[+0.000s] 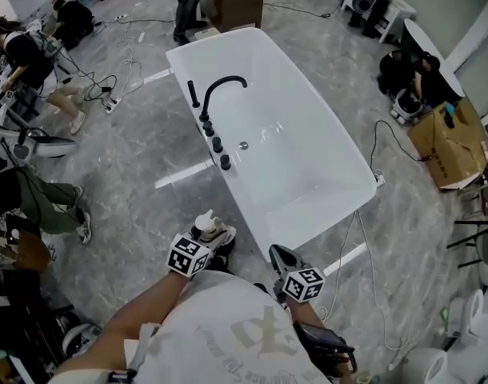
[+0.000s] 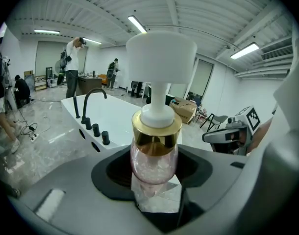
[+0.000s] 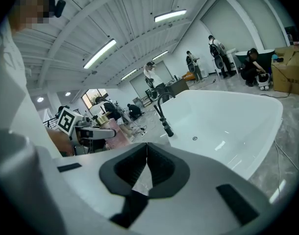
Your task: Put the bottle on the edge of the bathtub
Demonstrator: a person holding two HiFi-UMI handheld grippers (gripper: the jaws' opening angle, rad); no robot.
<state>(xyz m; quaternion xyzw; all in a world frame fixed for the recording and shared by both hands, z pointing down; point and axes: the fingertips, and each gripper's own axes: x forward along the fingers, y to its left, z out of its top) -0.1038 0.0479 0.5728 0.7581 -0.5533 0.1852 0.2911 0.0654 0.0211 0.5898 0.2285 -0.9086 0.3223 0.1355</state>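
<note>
Left gripper (image 2: 154,190) is clamped on the bottle (image 2: 154,153), which has a pink body, gold collar and white pump and stands upright between the 2 jaws. It's off the tub (image 1: 308,190), over the floor just beside the tub's near corner. Right gripper (image 3: 145,166) is alongside, also short of the tub's near end, jaws pressed together with nothing in them. The black tap (image 1: 222,86) sits on the tub's long rim.

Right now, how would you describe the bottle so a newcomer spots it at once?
Find the big white bathtub on the grey floor; just short of its near end, the left tool grips the bottle. It has a clear pink rounded body, gold collar and white pump, unlike the all-black faucet and knobs on the tub's rim.
</note>
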